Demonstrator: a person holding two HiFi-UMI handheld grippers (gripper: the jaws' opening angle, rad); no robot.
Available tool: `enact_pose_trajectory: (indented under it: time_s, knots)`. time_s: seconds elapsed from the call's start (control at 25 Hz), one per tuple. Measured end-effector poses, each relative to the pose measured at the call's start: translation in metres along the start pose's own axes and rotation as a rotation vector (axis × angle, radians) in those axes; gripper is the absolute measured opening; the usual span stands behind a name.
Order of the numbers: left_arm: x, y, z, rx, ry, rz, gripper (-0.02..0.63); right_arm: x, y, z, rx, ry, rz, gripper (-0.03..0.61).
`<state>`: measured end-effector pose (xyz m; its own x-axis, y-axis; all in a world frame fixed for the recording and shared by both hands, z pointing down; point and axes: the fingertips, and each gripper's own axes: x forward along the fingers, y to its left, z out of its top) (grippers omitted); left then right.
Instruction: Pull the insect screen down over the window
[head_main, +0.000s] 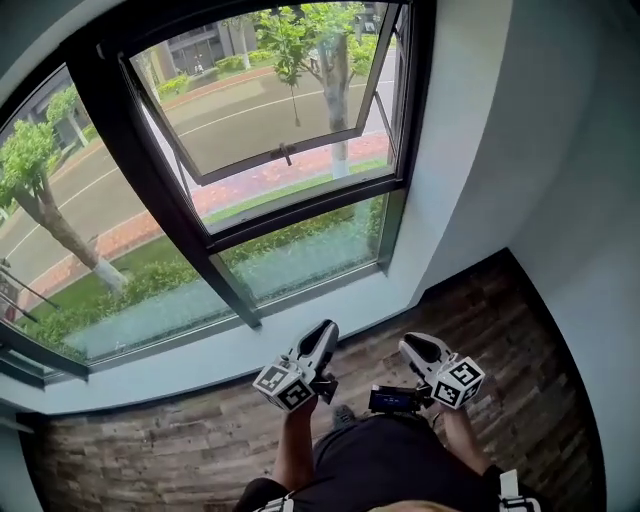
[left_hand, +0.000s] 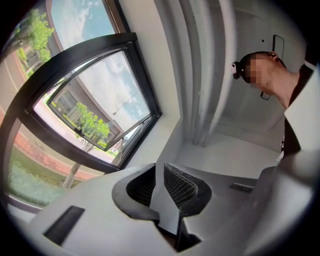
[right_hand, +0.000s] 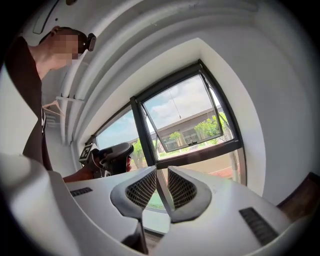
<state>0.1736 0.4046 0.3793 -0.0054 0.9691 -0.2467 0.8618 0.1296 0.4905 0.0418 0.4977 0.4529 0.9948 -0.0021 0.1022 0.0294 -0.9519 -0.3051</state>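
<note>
left gripper (head_main: 322, 337), right gripper (head_main: 418, 348): pale grey shells | pads (left_hand: 178, 186): black mesh texture | cubes (head_main: 283, 386): white, black square markers | clothing (head_main: 385, 462): black, forearms left bare

— Bright daylight, coming in through the window (head_main: 250, 180)?
— Yes, strong on the glass, softer on the white walls (head_main: 560, 150), dim on the wooden floor (head_main: 150, 450) below.
— Sharp everywhere?
— Mostly sharp. Strongly curved towards the edges, with black corners in both gripper views.
</note>
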Motion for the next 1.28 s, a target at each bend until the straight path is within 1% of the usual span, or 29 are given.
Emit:
enact_pose_trajectory:
  time_s: [0.08,0.12,0.28,0.36,0.44,0.52,0.6,0.68,0.8,0.88,0.92,1.0,1.04,1.12,1.16,1.2,1.28]
  knots:
    - [0.002,0.018,0.008,0.014,0.008,0.023,0.046,0.026,-0.001,-0.001,0.035,0.014,0.029,0.069]
    - [0.003,0.026,0.014,0.022,0.006,0.048,0.046,0.038,-0.001,-0.001,0.043,0.026,0.048,0.069]
    - [0.008,0.071,0.044,0.057,-0.008,0.184,0.046,0.096,-0.008,0.005,0.022,0.069,0.136,0.069]
    - [0.017,0.092,0.058,0.073,-0.023,0.232,0.046,0.125,-0.021,0.01,0.019,0.074,0.175,0.069]
    - [0.034,0.109,0.07,0.104,-0.033,0.263,0.046,0.155,-0.039,0.019,0.004,0.074,0.213,0.069]
    - [0.054,0.129,0.079,0.128,-0.051,0.276,0.046,0.184,-0.062,0.028,-0.013,0.066,0.252,0.069]
    - [0.078,0.152,0.085,0.118,-0.086,0.277,0.046,0.212,-0.089,0.035,-0.023,0.061,0.288,0.069]
    - [0.109,0.165,0.096,0.102,-0.111,0.279,0.046,0.234,-0.119,0.05,-0.036,0.066,0.312,0.069]
    - [0.159,0.158,0.131,0.128,-0.137,0.256,0.045,0.259,-0.151,0.1,-0.078,0.058,0.355,0.069]
    - [0.186,0.152,0.153,0.157,-0.161,0.243,0.046,0.271,-0.166,0.132,-0.137,0.04,0.385,0.069]
    - [0.197,0.15,0.162,0.175,-0.173,0.249,0.046,0.273,-0.173,0.146,-0.17,0.034,0.396,0.069]
    - [0.215,0.149,0.181,0.237,-0.196,0.278,0.021,0.278,-0.192,0.165,-0.226,0.032,0.405,0.069]
    - [0.221,0.15,0.192,0.293,-0.204,0.29,0.006,0.283,-0.203,0.172,-0.25,0.032,0.41,0.069]
    - [0.231,0.152,0.217,0.445,-0.209,0.312,0.006,0.3,-0.222,0.184,-0.303,0.027,0.43,0.069]
    - [0.235,0.155,0.232,0.528,-0.205,0.336,0.006,0.309,-0.229,0.192,-0.336,0.019,0.442,0.069]
    - [0.24,0.159,0.247,0.609,-0.192,0.374,0.006,0.318,-0.232,0.203,-0.376,0.006,0.451,0.069]
    - [0.253,0.168,0.277,0.764,-0.133,0.468,0.006,0.331,-0.236,0.236,-0.481,-0.033,0.453,0.069]
